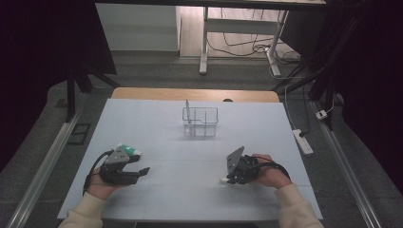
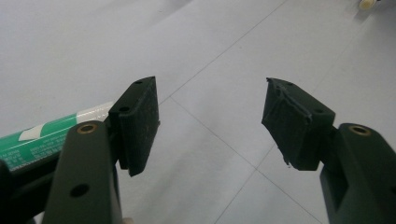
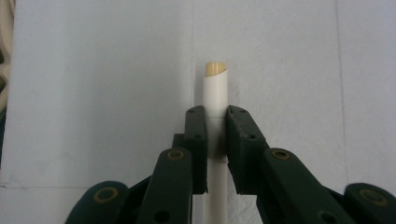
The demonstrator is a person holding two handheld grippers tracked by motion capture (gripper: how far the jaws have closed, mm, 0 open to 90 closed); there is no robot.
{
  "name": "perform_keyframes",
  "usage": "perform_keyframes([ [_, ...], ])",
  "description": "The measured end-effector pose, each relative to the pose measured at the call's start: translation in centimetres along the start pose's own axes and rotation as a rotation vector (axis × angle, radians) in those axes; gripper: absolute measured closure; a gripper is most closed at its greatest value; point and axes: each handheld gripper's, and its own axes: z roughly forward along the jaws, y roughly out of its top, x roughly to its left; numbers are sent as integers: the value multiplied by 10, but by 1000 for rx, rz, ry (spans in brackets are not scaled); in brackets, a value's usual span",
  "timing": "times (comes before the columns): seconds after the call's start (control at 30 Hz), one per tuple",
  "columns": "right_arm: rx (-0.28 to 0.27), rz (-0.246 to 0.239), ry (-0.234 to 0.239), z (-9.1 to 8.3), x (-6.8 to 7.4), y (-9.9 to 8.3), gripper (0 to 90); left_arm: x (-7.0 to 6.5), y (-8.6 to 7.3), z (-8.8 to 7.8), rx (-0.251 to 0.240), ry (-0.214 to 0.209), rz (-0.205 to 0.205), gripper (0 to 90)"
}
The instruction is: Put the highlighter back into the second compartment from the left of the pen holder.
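The right gripper is clenched on a white tube low at lower right of the surface, so next it must lift toward the rack at centre, while the left gripper's fingers stand released.

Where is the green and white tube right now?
In the high view the green and white tube lies on the table at near left, right beside the open left gripper.
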Motion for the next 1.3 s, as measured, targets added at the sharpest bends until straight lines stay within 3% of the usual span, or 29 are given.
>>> perform_keyframes([
  [0.4,-69,58,-70,-15,-5,-4,780,0,0,0,-1,1,0,362],
  [0.73,-142,156,-124,-29,-10,-8,780,0,0,0,0,4,-2,356],
  [0.97,-152,189,-146,-36,-11,-7,780,0,0,1,2,7,-7,343],
  [1.3,-225,215,-184,-46,-11,-9,780,1,0,1,4,5,-7,340],
])
